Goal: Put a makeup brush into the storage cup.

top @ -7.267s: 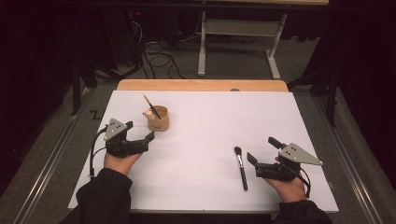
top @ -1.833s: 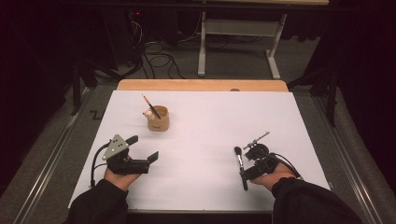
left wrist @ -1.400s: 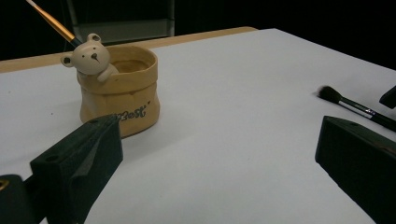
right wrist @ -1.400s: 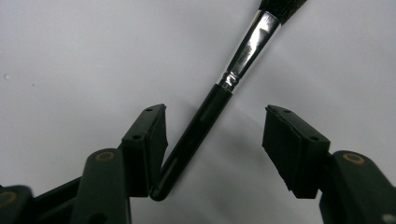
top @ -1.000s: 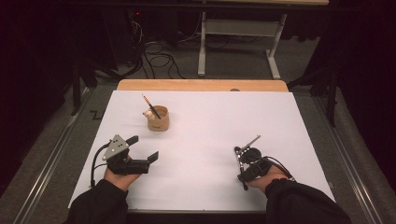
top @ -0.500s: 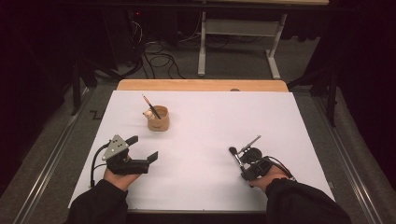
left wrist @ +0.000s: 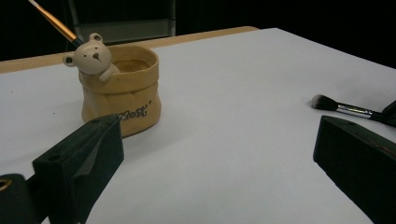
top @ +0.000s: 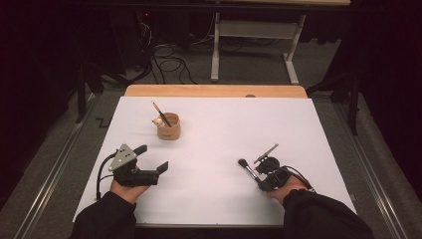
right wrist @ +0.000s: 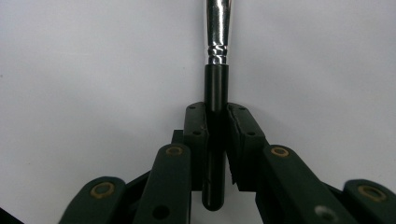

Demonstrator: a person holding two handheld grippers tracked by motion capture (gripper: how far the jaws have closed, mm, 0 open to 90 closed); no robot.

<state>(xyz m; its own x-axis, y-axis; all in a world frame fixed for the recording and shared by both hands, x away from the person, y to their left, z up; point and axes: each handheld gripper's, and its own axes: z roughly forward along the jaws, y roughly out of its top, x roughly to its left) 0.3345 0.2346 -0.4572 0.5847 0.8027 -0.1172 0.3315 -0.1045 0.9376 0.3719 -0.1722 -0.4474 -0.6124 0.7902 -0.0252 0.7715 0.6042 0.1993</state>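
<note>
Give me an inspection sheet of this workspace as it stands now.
Surface: white sheet over a wooden table, its far edge bare.
Job's things: black-handled makeup brush with silver ferrule, bristles pointing away from the person; tan bag-shaped cup with a small bear figure on its rim, upright, holding an orange-handled thin brush that leans.
Clutter: nothing seen.
Grippers: right gripper shut on the makeup brush handle; left gripper open, holding nothing, aimed towards the cup.
Cables: a black cable trails from the left gripper; loose cables on the floor beyond.
Surroundings: dark room, grey floor, white table frame behind.
</note>
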